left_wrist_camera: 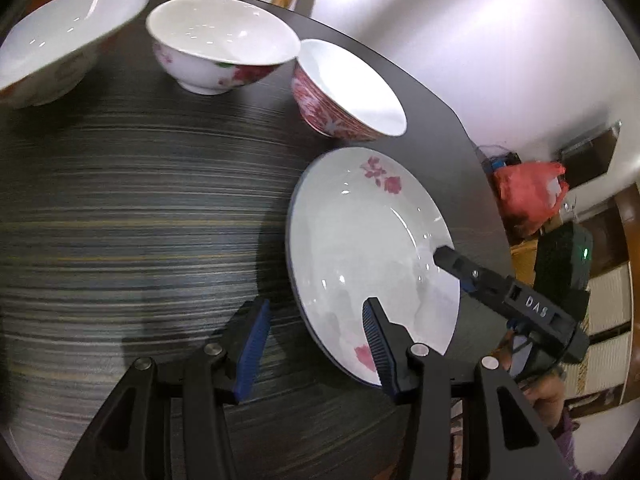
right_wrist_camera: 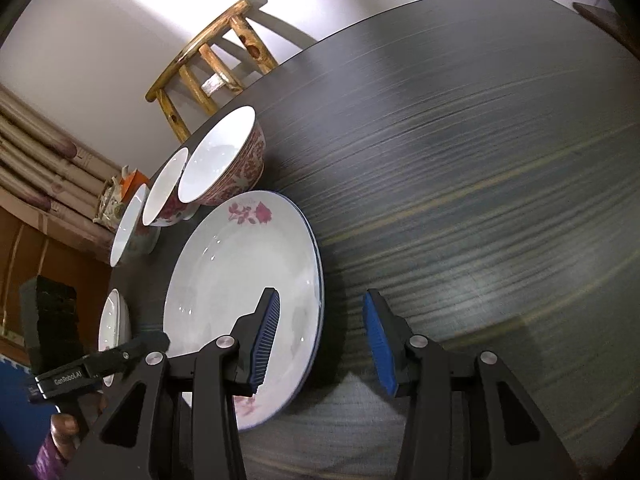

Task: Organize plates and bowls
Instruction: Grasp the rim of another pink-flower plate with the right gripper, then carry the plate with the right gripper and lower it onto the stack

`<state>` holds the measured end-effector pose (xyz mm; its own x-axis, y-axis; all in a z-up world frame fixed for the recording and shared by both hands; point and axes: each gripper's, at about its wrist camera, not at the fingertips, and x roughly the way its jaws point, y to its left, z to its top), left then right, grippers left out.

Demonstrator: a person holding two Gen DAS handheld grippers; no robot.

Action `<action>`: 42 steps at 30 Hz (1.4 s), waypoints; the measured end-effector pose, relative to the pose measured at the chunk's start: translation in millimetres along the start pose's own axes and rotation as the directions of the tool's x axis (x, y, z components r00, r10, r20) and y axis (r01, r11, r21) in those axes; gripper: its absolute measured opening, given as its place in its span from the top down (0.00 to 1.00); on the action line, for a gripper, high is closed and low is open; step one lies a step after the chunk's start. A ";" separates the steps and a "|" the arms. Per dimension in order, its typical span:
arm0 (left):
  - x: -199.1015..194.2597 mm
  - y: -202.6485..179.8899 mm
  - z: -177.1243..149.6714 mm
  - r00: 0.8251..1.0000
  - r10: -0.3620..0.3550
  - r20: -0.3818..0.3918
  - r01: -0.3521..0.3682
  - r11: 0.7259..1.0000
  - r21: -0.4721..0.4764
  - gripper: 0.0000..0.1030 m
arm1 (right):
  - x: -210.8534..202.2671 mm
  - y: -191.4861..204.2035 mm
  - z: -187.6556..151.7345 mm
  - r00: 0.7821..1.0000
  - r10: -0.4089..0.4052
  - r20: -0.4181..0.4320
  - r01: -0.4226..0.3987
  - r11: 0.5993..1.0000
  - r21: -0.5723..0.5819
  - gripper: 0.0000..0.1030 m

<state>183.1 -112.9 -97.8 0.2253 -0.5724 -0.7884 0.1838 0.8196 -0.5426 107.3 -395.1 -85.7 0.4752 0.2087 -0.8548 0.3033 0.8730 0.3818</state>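
I have both grippers pitched steeply down over the dark table (right_wrist_camera: 460, 140), left gripper (left_wrist_camera: 316, 344) and right gripper (right_wrist_camera: 322, 340) each with jaws spread, empty, straddling opposite rims of the floral plate (left_wrist_camera: 360, 248) near three bowls.

The big bowl (left_wrist_camera: 60, 44) at ten o'clock in the left wrist view is smeared by motion, and its base pattern cannot be read. The table (left_wrist_camera: 140, 200) grain streaks into blur across both views. On the plate (left_wrist_camera: 360, 240), the left gripper's right finger (left_wrist_camera: 376, 336) hides part of the near flower. In the right wrist view, the pink bowl (right_wrist_camera: 236, 160) covers much of the white bowl (right_wrist_camera: 168, 192) behind it. A small dish (right_wrist_camera: 114, 320) at nine o'clock is half hidden behind the other gripper's arm. The chair (right_wrist_camera: 208, 60) at eleven o'clock is cut off by the table's edge. The clutter (right_wrist_camera: 120, 188) beyond the bowls is too small to tell.
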 end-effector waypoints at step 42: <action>-173.1 88.7 -71.2 0.924 0.296 0.241 -0.259 0.951 -0.171 0.86 | 33.1 150.2 -56.5 0.954 0.213 -0.213 -0.244 0.961 -0.131 0.90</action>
<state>92.3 60.5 -30.1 0.4936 -0.2923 -0.8191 -0.0475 0.9314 -0.3610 121.9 -232.2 -76.5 0.3421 0.4789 -0.8085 0.0670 0.8458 0.5293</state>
